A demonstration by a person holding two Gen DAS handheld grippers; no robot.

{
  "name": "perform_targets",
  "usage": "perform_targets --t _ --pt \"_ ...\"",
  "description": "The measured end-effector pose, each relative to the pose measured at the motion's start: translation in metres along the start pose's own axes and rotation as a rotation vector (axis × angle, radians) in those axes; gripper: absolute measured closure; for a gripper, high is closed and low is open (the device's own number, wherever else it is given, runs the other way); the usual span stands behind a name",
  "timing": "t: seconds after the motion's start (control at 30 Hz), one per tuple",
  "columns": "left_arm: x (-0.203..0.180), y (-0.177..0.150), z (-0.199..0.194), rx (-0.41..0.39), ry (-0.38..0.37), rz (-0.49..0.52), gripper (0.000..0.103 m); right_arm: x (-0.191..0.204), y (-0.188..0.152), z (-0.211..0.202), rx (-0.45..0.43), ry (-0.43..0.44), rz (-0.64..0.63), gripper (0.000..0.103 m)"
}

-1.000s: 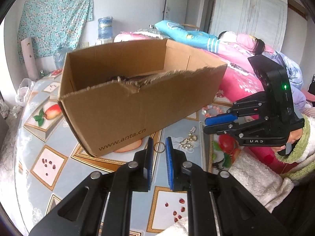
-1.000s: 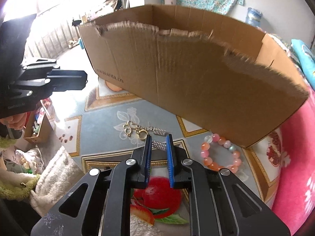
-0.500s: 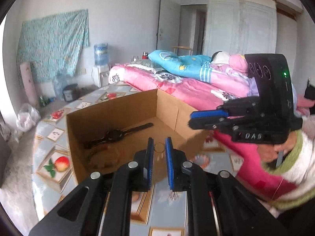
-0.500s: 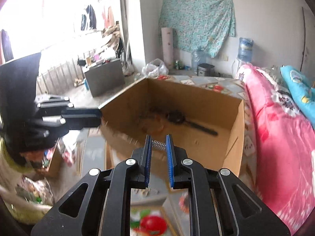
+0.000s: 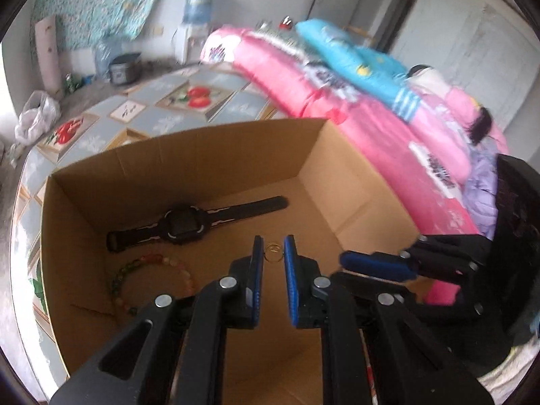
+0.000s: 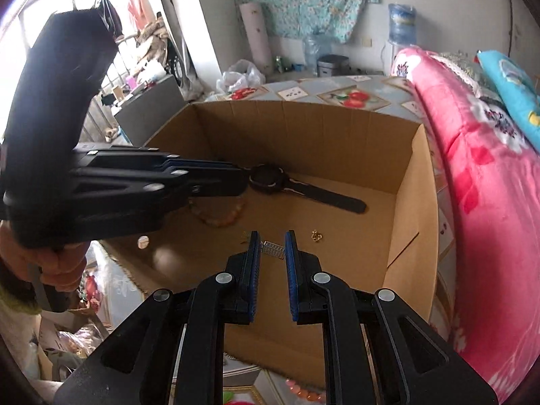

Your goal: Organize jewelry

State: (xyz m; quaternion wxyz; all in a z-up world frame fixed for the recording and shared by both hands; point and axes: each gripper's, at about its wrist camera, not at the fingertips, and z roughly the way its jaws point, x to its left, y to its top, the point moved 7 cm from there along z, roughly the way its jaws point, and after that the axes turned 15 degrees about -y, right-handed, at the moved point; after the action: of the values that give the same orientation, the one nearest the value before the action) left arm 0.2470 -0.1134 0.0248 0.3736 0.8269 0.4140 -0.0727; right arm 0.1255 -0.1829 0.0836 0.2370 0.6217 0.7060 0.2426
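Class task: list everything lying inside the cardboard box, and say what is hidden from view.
Inside the cardboard box: a black watch, a bead bracelet and a small gold charm. The box's near floor is covered by the tongs.

Your left gripper (image 5: 273, 253) and right gripper (image 6: 272, 247) both tilt steeply downward, side by side, jaws nearly closed. Your left hand (image 6: 50, 263) grips its handle.

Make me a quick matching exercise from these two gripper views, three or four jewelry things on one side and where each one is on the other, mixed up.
Things:
1. black watch
2. small gold ring
3. silver spring-like piece
4. beaded bracelet

Places:
A. between the right gripper fingers
B. on the cardboard box floor, strap laid out flat
C. between the left gripper fingers
D. on the box floor, nearer the camera than the watch

Pairs: 1-B, 2-C, 3-A, 4-D
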Motion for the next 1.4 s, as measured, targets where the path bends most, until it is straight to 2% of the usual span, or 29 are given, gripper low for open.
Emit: perform_targets --t 0.1,0.3,0.47,0.7,0.87,1.1,1.4 --pt "0.005 0.002 0.006 0.018 0.015 -0.027 0.089 -0.002 0.001 -0.001 -0.013 0.007 0.007 0.084" --pt "0.014 0.004 0.007 0.009 0.056 -0.055 0.073 -0.008 0.003 0.003 -0.034 0.031 0.027 0.081" --pt "0.009 0.009 -0.009 -0.045 0.085 -0.031 0.067 -0.012 0.002 -0.011 -0.068 0.043 0.047 0.079" --pt "-0.014 -0.003 -0.061 -0.157 0.092 0.017 0.061 -0.017 -0.002 -0.050 -0.149 0.074 0.091 0.075" --pt "-0.033 -0.031 -0.100 -0.226 0.092 0.049 0.058 -0.012 -0.010 -0.075 -0.195 0.095 0.102 0.073" --pt "-0.054 -0.087 -0.141 -0.296 0.108 0.075 0.056 0.005 -0.025 -0.100 -0.232 0.147 0.107 0.070" --pt "-0.047 -0.148 -0.155 -0.329 0.120 0.023 0.056 0.037 -0.057 -0.108 -0.219 0.228 0.066 0.064"
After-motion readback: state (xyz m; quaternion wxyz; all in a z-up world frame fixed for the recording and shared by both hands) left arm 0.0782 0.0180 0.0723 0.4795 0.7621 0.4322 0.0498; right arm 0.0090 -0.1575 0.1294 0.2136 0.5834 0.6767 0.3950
